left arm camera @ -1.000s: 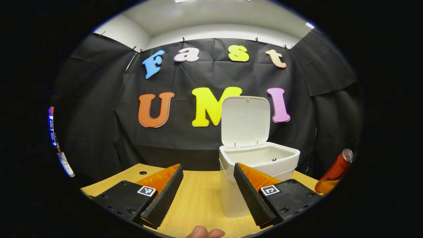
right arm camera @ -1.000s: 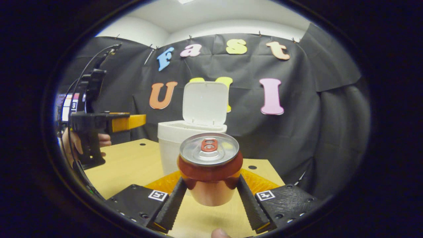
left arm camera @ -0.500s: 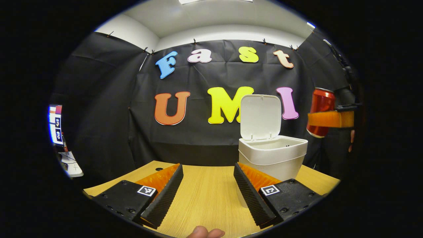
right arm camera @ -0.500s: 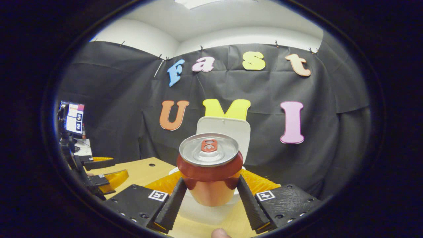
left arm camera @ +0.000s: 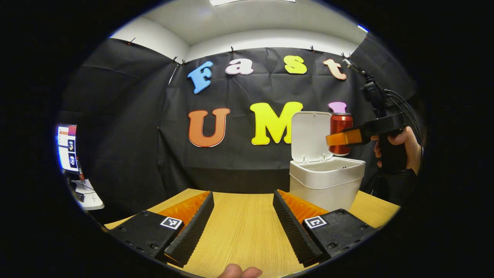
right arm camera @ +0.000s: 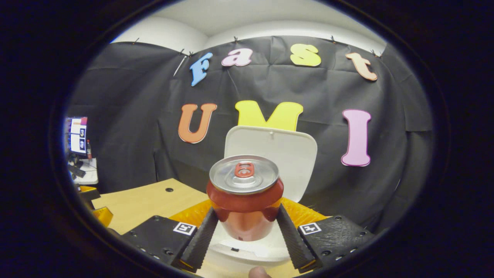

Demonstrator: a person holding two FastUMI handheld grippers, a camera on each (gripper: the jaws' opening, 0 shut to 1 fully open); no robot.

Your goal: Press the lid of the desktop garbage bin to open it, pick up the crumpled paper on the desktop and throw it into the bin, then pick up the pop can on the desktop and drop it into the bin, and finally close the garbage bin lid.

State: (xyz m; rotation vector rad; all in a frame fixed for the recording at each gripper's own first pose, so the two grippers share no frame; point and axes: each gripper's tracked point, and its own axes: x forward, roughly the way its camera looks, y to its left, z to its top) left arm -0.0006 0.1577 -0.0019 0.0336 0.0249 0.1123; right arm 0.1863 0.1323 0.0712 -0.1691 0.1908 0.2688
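Note:
The white garbage bin [left arm camera: 327, 181] stands on the wooden desk [left arm camera: 239, 227] with its lid [left arm camera: 310, 135] tipped up and open. My right gripper [right arm camera: 244, 227] is shut on the red pop can [right arm camera: 244, 197], upright, just above the bin's mouth [right arm camera: 251, 247]; the raised lid [right arm camera: 278, 154] stands behind the can. In the left gripper view the can [left arm camera: 340, 127] hangs over the bin, held by the right gripper [left arm camera: 345, 138] in a hand [left arm camera: 399, 141]. My left gripper [left arm camera: 243, 224] is open and holds nothing, low over the desk to the left of the bin.
A monitor [left arm camera: 65, 146] and a small white table [left arm camera: 87, 193] sit far left beyond the desk. The desk has a round cable hole [right arm camera: 169, 189] near its far left corner. A fingertip [left arm camera: 239, 271] shows at the bottom edge.
The right gripper has carried the can leftward and forward to over the bin's mouth. The left gripper drew slightly back and left; the bin sits farther right in its view.

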